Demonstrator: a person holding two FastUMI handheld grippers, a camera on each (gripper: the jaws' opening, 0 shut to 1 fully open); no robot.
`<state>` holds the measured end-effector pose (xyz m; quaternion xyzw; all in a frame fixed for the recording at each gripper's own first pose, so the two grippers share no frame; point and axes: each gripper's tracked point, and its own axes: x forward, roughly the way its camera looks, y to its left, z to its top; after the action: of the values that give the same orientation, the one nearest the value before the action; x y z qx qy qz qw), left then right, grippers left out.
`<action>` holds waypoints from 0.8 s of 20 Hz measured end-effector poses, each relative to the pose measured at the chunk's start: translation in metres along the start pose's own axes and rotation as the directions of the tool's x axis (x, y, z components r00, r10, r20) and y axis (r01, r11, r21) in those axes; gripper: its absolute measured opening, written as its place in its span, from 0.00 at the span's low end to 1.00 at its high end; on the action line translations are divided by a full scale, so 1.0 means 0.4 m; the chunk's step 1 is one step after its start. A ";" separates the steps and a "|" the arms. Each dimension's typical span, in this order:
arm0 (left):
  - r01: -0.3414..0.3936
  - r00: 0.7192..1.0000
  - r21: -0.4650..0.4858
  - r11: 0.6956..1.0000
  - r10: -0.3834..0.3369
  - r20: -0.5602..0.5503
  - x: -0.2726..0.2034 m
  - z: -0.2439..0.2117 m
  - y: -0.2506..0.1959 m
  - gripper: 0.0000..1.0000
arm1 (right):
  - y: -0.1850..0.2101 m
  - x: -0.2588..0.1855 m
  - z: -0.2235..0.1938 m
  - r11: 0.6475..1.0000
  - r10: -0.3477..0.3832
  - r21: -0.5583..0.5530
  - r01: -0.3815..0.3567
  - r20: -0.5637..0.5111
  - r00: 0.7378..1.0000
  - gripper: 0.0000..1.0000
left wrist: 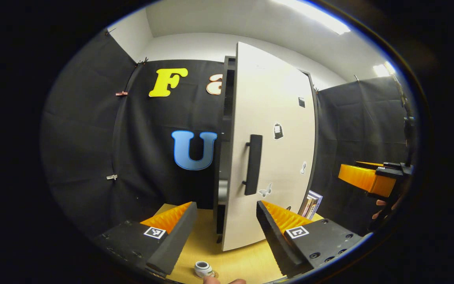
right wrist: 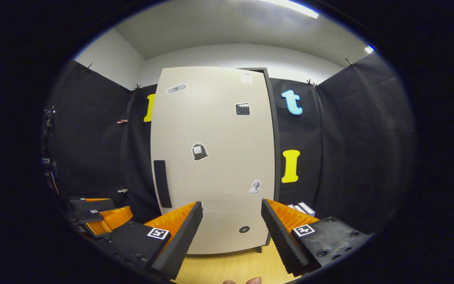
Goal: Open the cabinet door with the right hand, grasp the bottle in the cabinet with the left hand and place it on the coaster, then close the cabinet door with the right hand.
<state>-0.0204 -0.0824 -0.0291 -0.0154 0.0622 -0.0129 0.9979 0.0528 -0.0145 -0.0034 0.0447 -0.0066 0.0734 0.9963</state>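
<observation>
Both claws [left wrist: 223,232] [right wrist: 231,236] agape, empty; cabinet door [left wrist: 274,130] ajar ahead, apart.

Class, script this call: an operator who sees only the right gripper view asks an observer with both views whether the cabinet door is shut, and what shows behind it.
Operator: The door faces me flat. Is it shut?
Observer: No. In the left gripper view the door stands ajar, with a dark gap beside the edge that carries the handle.
Operator: Anything inside that gap?
Observer: A pale grey shape sits low in it. I cannot tell whether it is the bottle.
</observation>
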 end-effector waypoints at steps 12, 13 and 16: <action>-0.017 0.999 0.035 0.999 0.015 0.034 0.077 0.014 -0.176 0.95 | -0.226 0.022 -0.031 0.998 -0.046 0.033 0.047 -0.031 0.998 0.98; -0.032 0.999 0.039 0.999 0.031 0.035 0.075 0.012 -0.182 0.95 | -0.240 0.026 -0.040 0.999 -0.048 0.024 0.049 -0.037 0.998 0.98; -0.083 0.995 0.038 0.996 0.081 0.059 0.070 0.013 -0.194 0.95 | -0.277 0.037 -0.068 0.999 -0.039 -0.010 0.038 -0.049 0.998 0.98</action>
<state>0.0061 -0.1607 -0.0250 0.0070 0.0336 0.0273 0.9990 0.0838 -0.1189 -0.0399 0.0385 0.0182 0.0553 0.9976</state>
